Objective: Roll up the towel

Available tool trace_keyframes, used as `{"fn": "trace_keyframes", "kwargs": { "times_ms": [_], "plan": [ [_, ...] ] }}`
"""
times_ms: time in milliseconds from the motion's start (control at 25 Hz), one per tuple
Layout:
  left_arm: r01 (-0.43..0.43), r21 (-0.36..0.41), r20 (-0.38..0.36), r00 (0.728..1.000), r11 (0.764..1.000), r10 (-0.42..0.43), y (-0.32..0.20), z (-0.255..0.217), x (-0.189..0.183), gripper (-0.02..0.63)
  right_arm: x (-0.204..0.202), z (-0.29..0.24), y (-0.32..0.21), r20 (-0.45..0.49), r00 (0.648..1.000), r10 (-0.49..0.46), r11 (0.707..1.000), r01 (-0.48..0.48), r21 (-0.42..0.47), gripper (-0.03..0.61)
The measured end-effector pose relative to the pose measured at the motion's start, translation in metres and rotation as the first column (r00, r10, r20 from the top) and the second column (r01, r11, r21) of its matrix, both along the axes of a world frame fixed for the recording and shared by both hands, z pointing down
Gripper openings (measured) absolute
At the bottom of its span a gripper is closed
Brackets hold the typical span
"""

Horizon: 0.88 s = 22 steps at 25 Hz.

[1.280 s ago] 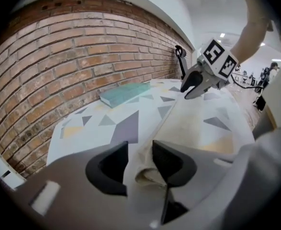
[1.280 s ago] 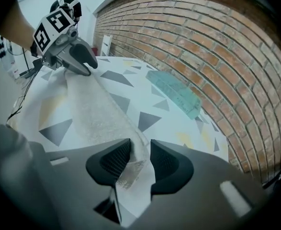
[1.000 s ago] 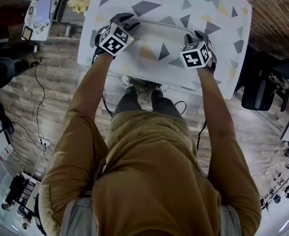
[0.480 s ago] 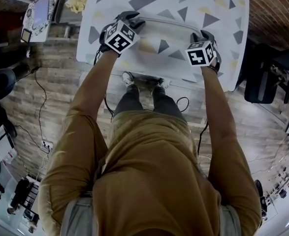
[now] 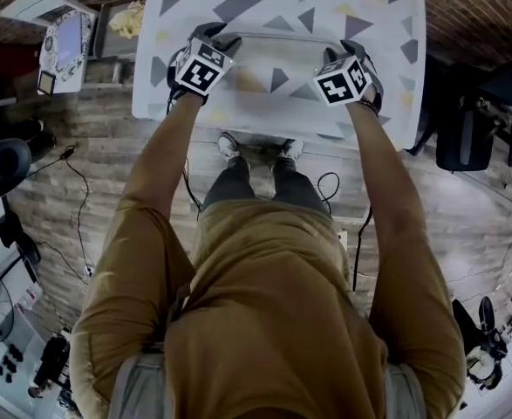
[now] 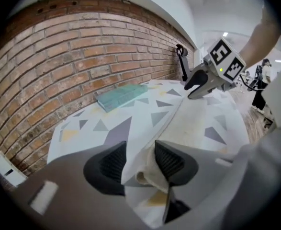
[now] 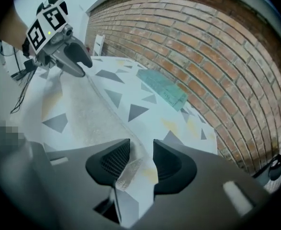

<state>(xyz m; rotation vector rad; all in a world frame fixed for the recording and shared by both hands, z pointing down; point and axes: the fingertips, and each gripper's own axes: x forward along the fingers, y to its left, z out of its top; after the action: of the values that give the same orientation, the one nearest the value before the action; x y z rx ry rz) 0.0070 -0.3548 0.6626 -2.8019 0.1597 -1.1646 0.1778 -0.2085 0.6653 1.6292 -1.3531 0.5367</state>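
The towel [image 5: 273,72], pale with grey and yellow triangles, lies on a table [image 5: 386,103] covered in the same pattern. A raised fold of it runs straight between my two grippers. My left gripper [image 5: 221,40] holds the fold's left end. In the left gripper view a small rolled edge of towel [image 6: 147,169] fills the gap between the pads of that gripper [image 6: 140,150], whose jaws have just been opening slightly. My right gripper [image 5: 332,57] holds the other end. In the right gripper view the towel edge [image 7: 126,169] sits between the pads of that gripper [image 7: 141,152].
A folded teal cloth [image 6: 122,95] lies at the table's far side by the brick wall [image 6: 59,56]. A dark chair [image 5: 465,138] stands to the right of the table. To the left are a shelf with a tray [image 5: 64,33] and a yellow rag [image 5: 126,16].
My right gripper has shifted a little leftward and away from me with its end of the towel. The left gripper has stayed put.
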Motion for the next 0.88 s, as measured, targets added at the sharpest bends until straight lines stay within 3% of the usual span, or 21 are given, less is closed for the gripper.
{"fn": "trace_keyframes", "kwargs": {
  "times_ms": [120, 280, 440, 640, 880],
  "plan": [
    [0.062, 0.005, -0.063, 0.996, 0.998, -0.062, -0.008, -0.021, -0.005, 0.198, 0.007, -0.026, -0.005, 0.013, 1.000, 0.029, 0.995, -0.030, 0.093, 0.133],
    [0.112, -0.021, -0.094, 0.989, 0.993, -0.114, -0.008, -0.032, -0.020, 0.198, 0.009, -0.037, 0.005, 0.022, 0.999, 0.048, 0.991, -0.051, 0.125, 0.132],
    [0.137, -0.041, -0.096, 0.985, 0.990, -0.140, -0.003, -0.029, -0.031, 0.196, 0.004, -0.033, 0.012, 0.032, 0.999, 0.040, 0.993, -0.043, 0.114, 0.132],
    [0.141, -0.034, -0.018, 0.990, 0.989, -0.142, 0.009, -0.009, -0.046, 0.196, -0.002, -0.015, 0.028, 0.044, 0.998, 0.050, 0.996, -0.053, 0.075, 0.132],
    [0.240, -0.077, -0.079, 0.966, 0.968, -0.246, 0.006, -0.014, -0.067, 0.187, 0.009, -0.009, 0.058, 0.112, 0.983, 0.148, 0.983, -0.158, 0.090, 0.132]
  ]
}}
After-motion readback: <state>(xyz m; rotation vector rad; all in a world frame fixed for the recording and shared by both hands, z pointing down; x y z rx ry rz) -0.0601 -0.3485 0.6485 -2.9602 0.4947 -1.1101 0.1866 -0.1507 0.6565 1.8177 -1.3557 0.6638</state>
